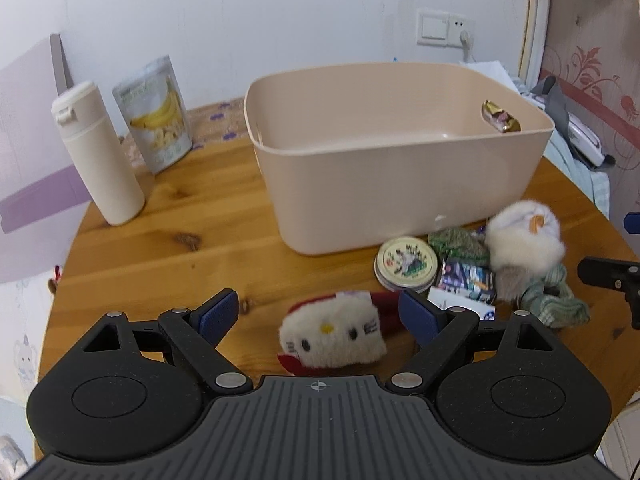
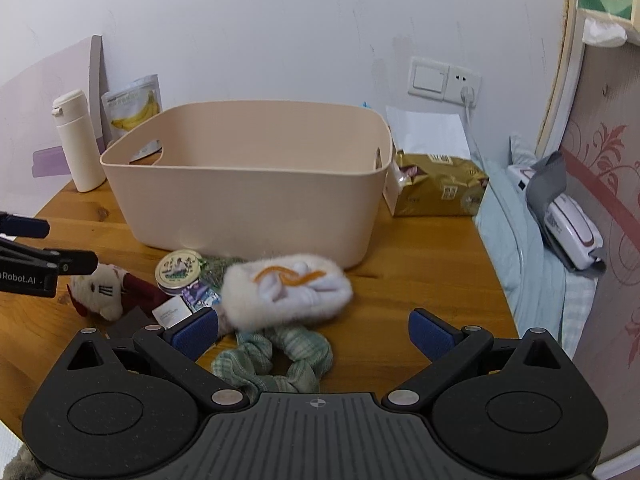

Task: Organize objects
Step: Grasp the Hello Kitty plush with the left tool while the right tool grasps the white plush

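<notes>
Beige bin [image 1: 400, 184] sits far; my left gripper [image 1: 320, 318] gapes over the cat plush [image 1: 332, 336], my right gripper [image 2: 314, 334] gapes over the green scrunchie [image 2: 276, 360].

A round wooden table [image 1: 224, 216] is carrying a beige bin [image 1: 384, 184] near its far edge. A white bottle [image 1: 98, 156] and a banana pouch [image 1: 154, 114] are standing at the far left edge. A gold bag [image 2: 436, 188] is lying at the far right. In front of the bin, a cat plush [image 1: 334, 338], tin [image 1: 406, 262], fluffy pouch [image 2: 286, 292] and green scrunchie [image 2: 276, 360] are lying clustered.

Left gripper [image 1: 320, 316] and right gripper [image 2: 314, 332], both angled downward, jaws wide apart, empty.
</notes>
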`<state>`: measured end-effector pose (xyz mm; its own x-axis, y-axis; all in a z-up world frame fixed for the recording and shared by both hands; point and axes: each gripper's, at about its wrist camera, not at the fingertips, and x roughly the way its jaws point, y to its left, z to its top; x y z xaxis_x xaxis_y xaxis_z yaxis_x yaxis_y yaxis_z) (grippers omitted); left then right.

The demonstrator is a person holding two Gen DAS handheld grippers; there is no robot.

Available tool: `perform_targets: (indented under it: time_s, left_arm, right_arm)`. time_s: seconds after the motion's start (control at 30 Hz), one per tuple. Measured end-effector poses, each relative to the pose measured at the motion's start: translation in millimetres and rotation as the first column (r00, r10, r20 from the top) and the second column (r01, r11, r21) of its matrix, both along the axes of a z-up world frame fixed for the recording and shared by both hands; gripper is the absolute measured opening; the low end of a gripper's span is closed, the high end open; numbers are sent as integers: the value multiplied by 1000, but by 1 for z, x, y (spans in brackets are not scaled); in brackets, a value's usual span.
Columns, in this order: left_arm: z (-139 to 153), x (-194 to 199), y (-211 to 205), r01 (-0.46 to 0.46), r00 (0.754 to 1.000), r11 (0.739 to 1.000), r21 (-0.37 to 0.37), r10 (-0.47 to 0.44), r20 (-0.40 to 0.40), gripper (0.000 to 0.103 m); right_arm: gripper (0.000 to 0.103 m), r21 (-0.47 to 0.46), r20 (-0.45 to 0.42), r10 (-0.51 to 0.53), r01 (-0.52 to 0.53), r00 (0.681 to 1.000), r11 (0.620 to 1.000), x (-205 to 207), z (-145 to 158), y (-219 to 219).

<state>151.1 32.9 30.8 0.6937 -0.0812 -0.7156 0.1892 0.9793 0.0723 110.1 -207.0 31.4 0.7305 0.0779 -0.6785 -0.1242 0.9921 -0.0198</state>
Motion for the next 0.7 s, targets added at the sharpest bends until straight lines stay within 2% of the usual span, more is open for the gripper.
perform_targets:
  time_s: [0.33, 0.7]
  left_arm:
    - [-29, 10, -1, -36, 996, 999, -28, 34, -83, 89]
    - [-38, 25, 7, -57, 993, 996, -63, 50, -110, 88]
  right_arm:
    - [103, 27, -22, -3, 4, 1000, 1000, 11, -18, 6]
    - [103, 56, -46, 1, 1, 999, 998, 34, -31, 18]
